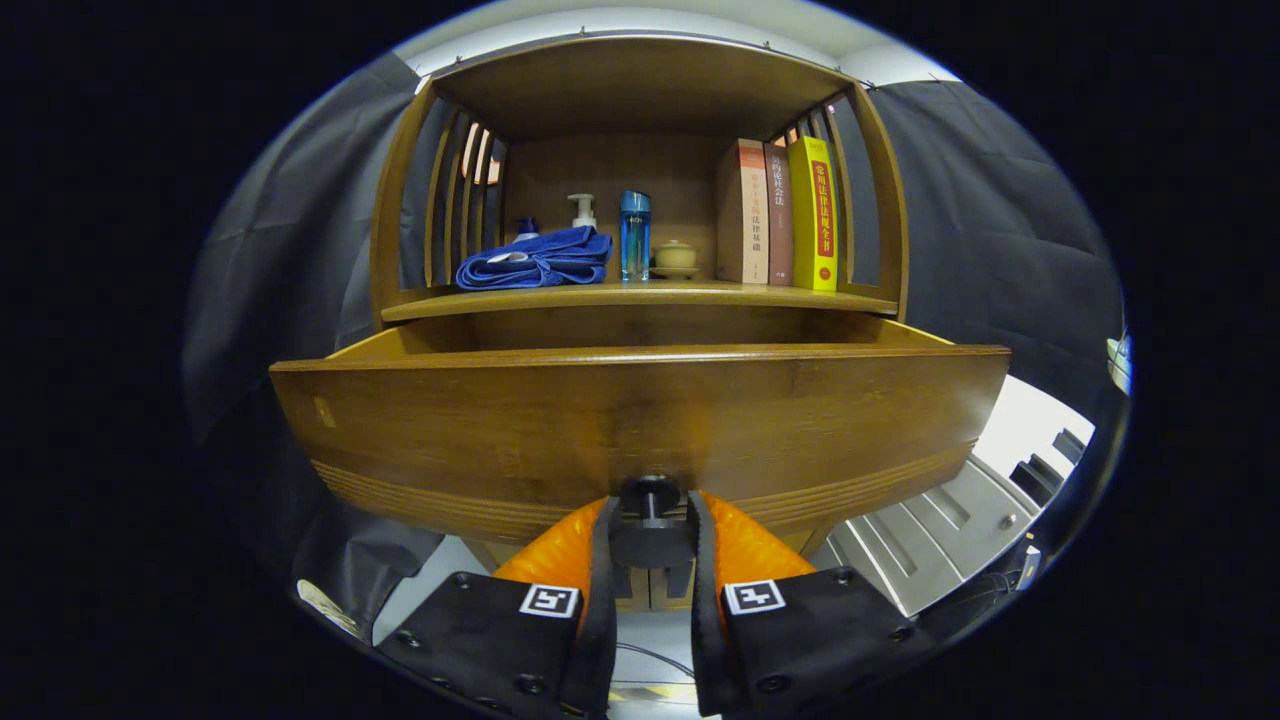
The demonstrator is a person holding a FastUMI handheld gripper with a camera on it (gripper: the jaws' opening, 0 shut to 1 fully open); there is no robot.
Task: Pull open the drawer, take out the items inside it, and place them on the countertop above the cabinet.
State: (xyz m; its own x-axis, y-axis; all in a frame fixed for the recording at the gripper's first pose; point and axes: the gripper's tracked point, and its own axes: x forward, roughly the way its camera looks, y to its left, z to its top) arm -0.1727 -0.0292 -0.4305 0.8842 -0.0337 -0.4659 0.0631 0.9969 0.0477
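1. Drawer (640, 420): wooden, brown, pulled out from the cabinet (640, 100) toward the camera; its wide front panel has grooved lines along the lower edge. Its inside is hidden behind the front panel.
2. Knob (650, 497): one, dark and round, at the 6 o'clock point of the drawer front.
3. Gripper (650, 530): fingers closed in on the knob from both sides, gripping it.
4. Countertop (640, 297): wooden shelf surface at 12 o'clock from the drawer, under a slatted-sided hutch.
5. On the countertop, left to right: one folded blue towel (535, 262); two pump bottles (582, 210) behind it; one blue tumbler (634, 235); one small lidded cup (675, 256) on a saucer; three upright books (780, 213).
6. Room: dark cloth walls on either side; pale floor at 4 o'clock.
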